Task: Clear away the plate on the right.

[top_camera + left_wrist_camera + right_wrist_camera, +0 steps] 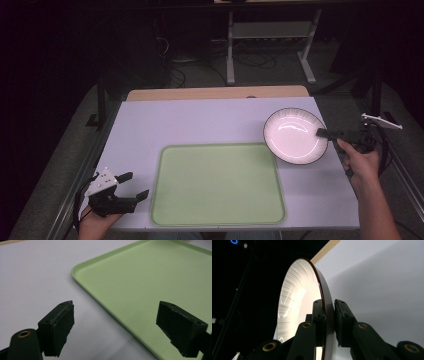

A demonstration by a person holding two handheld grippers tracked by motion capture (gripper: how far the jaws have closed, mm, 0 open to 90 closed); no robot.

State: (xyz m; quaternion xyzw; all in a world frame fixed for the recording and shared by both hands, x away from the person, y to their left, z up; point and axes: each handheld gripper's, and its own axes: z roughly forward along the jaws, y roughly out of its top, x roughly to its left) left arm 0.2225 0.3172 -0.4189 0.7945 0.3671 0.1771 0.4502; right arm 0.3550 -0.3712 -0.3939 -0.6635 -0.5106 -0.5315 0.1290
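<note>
A white ribbed plate with a dark rim is at the table's right side, beyond the tray's far right corner. My right gripper is shut on the plate's right edge; in the right gripper view its jaws clamp the plate rim, one jaw inside, one outside. A pale green tray lies flat at the front centre. My left gripper hovers open at the front left, just left of the tray. In the left gripper view the tray corner lies ahead between the wide-spread jaws, nothing held.
The white table has a wooden strip along its far edge. Beyond it stand a metal stand's legs and cables on a dark floor. Metal rails run along both table sides.
</note>
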